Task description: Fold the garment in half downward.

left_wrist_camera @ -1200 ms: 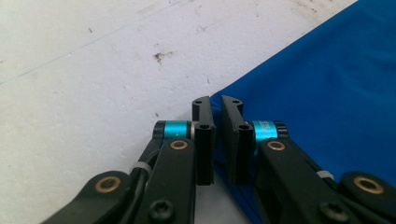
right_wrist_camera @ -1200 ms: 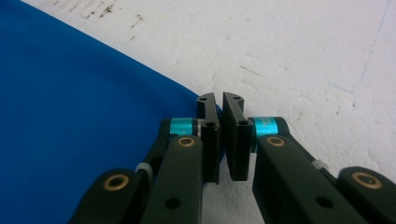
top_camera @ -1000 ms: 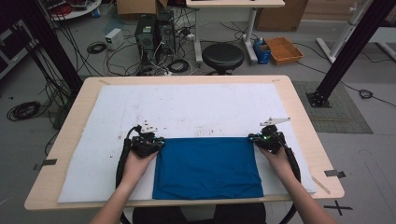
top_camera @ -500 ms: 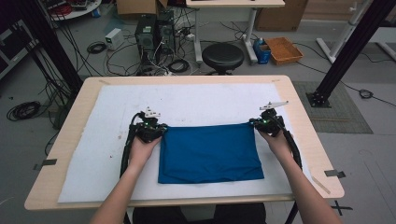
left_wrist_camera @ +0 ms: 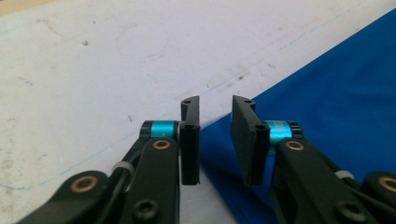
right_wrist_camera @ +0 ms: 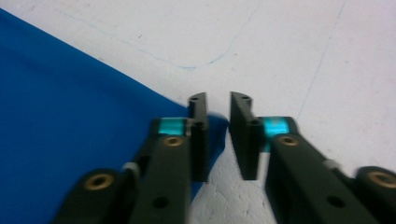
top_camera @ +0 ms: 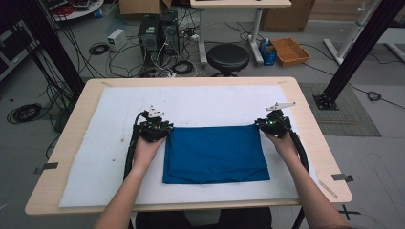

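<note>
Grippers left (top_camera: 160, 128) and right (top_camera: 265, 125) are standing slightly parted at the blue cloth's (top_camera: 216, 153) far corners on the white mat (top_camera: 105, 157), so we are risking dragging those corners askew if jaws catch fabric.

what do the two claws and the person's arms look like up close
Each claw, left and right, has two flat black fingers on black linkage arms with brass-coloured pivots and turquoise rings. In the high view a grey three-cornered plate tops each one and black cables trail back along the forearms. The forearms are bare, no sleeves showing.
</note>
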A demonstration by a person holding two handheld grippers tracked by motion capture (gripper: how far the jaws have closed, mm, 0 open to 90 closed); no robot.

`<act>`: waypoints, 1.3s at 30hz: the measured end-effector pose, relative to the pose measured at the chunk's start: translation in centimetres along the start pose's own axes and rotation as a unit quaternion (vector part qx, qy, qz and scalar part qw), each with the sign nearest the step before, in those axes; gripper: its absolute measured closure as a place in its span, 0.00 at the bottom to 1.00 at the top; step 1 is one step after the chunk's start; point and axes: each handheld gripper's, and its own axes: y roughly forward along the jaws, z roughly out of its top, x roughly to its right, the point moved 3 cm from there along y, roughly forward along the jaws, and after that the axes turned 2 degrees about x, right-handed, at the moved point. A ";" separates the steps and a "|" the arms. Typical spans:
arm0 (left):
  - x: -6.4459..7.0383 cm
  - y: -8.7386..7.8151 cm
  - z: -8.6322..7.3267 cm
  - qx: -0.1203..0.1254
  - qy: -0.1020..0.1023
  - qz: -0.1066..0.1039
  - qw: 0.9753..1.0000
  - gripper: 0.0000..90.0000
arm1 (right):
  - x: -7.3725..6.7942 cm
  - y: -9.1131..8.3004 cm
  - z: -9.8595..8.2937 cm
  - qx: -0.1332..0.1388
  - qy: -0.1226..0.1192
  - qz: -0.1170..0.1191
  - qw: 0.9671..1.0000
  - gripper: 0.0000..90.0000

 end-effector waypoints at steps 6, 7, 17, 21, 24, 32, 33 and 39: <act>0.3 -2.0 0.1 0.020 0.004 -0.002 1.000 0.65 | -0.3 -1.9 -0.3 0.022 0.004 -0.008 1.000 0.64; 0.4 -2.6 0.0 0.021 0.008 -0.008 1.000 0.63 | -0.3 -2.3 -0.5 0.027 0.006 -0.007 1.000 0.61; 1.0 -6.7 -2.3 0.052 -0.025 -0.062 0.996 0.49 | -1.4 -6.3 -2.9 0.067 -0.001 0.003 0.998 0.52; 1.6 -7.7 -3.0 0.075 -0.019 -0.082 0.994 0.49 | -1.5 -7.5 -3.5 0.080 -0.001 0.005 0.997 0.52; 2.0 -8.1 -3.3 0.099 0.004 -0.094 0.991 0.49 | -1.1 -8.0 -3.8 0.087 0.006 0.006 0.996 0.52; 1.9 -8.4 -3.6 0.143 0.011 -0.089 0.986 0.48 | -0.2 -8.4 -4.0 0.095 0.026 0.003 0.995 0.52; 1.9 -8.5 -3.6 0.145 0.005 -0.092 0.985 0.48 | -0.2 -8.4 -4.0 0.093 0.026 0.003 0.995 0.52; 2.0 -8.4 -3.3 0.118 -0.010 -0.102 0.988 0.41 | -0.1 -8.1 -3.9 0.091 0.023 0.003 0.996 0.52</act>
